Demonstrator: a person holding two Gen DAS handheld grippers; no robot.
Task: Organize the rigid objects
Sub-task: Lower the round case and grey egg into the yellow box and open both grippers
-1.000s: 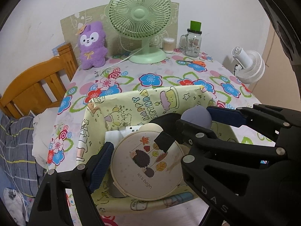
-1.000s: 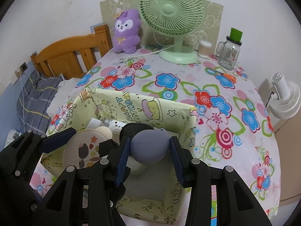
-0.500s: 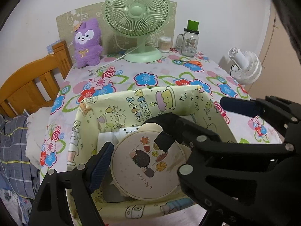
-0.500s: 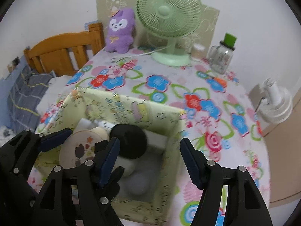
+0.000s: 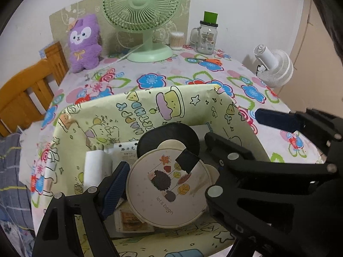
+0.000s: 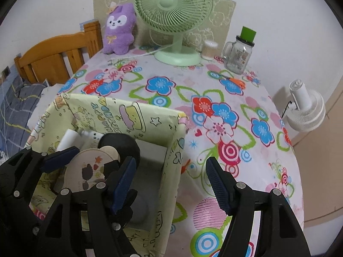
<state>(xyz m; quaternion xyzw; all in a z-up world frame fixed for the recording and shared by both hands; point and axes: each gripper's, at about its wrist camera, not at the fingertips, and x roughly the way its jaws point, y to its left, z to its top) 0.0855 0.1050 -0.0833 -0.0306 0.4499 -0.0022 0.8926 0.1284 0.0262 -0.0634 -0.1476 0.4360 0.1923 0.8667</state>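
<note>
A yellow cartoon-print box [image 5: 150, 107] [image 6: 150, 120] stands on the flowered tablecloth. My left gripper [image 5: 165, 182] [image 6: 85, 165] is shut on a round cream disc with a hedgehog print [image 5: 167, 184] [image 6: 85, 167], held tilted inside the box. My right gripper [image 6: 171, 180] is open, and its jaws straddle the box's right wall. A grey-purple ball [image 6: 139, 207] lies on the box floor under its left finger, partly hidden. Also in the box are a black round thing [image 5: 171, 132] [image 6: 122, 143] and a white tube [image 5: 94, 167] [image 6: 68, 139].
At the back of the table stand a green fan [image 6: 173, 6], a purple plush [image 6: 118, 30], a swab pot [image 6: 210, 47] and a glass jar [image 6: 238, 53]. Orange-handled scissors [image 6: 235, 81] lie near the jar. A white fan [image 6: 306, 109] is off the right edge, a wooden bedframe [image 6: 53, 53] off the left.
My right gripper opened and let go of the grey-purple ball, which dropped into the box. My left gripper, still holding the disc, sank a little deeper into the box.
</note>
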